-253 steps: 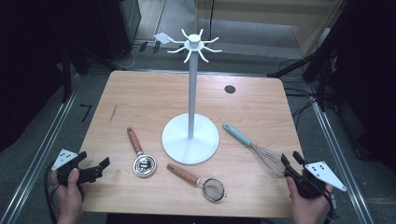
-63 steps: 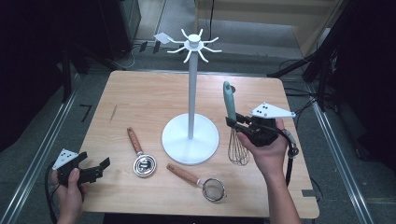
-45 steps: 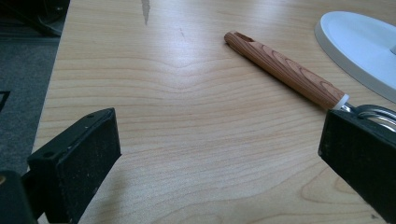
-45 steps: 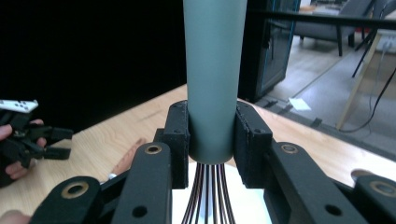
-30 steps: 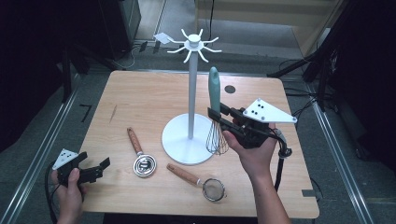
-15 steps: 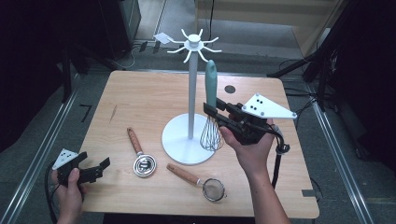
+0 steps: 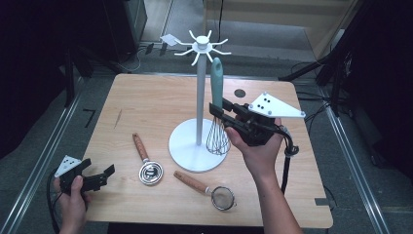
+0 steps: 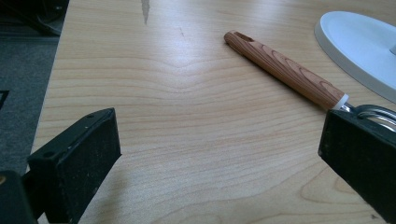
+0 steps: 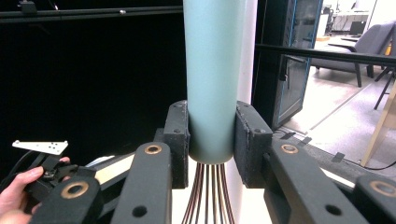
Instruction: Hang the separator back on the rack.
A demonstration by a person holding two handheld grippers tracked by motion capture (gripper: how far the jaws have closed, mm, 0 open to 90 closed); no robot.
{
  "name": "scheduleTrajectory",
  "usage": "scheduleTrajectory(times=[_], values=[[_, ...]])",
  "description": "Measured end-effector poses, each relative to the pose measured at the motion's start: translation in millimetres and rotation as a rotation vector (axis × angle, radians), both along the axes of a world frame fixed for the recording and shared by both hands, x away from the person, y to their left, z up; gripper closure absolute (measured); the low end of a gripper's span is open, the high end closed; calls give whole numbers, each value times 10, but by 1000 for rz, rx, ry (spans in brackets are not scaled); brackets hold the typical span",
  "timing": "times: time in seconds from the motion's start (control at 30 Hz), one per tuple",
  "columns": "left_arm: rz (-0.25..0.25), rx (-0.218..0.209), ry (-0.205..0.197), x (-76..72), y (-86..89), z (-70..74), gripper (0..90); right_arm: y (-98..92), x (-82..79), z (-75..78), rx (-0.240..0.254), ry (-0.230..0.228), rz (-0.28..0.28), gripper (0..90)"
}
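A whisk with a teal handle [image 7: 216, 80] and wire head [image 7: 217, 139] hangs upright over the round base of the white hook stand [image 7: 198, 102], just right of its pole. My right gripper [image 7: 220, 111] is shut on the bottom of that teal handle [image 9: 212, 79], one pad [image 9: 177, 140] on each side. The handle's tip reaches up close under the stand's hook arms [image 7: 200, 48]. At the table's front left corner my left gripper [image 7: 100, 175] rests open; its jaws frame bare wood, with the wooden handle [image 8: 285, 70] of a small strainer ahead.
On the wooden table [image 7: 146, 102] lie a wood-handled strainer [image 7: 146, 161] left of the stand and another [image 7: 204, 190] in front of it. A dark round hole [image 7: 239, 92] sits near the table's far edge. Dark floor and metal rails surround the table.
The right gripper has carried the upright whisk a little left, closer to the stand's pole. The left gripper has stayed put.
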State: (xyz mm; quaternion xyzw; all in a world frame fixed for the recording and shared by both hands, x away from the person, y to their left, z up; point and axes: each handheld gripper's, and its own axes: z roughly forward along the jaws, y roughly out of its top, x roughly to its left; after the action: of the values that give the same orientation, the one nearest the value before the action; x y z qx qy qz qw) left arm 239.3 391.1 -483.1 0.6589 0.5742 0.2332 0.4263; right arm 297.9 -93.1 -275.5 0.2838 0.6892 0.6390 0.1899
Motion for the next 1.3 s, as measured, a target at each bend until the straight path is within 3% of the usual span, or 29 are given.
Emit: scheduleTrajectory(times=[0.97,1.07,1.3], values=[[-2,1,1,0,1,1,0,168,129,-106,20,-37,-54,707],[-2,2,1,-1,1,1,0,160,112,-110,1,-61,-84,694],[-1,2,0,-1,-1,1,0,125,79,-71,22,-69,-88,634]])
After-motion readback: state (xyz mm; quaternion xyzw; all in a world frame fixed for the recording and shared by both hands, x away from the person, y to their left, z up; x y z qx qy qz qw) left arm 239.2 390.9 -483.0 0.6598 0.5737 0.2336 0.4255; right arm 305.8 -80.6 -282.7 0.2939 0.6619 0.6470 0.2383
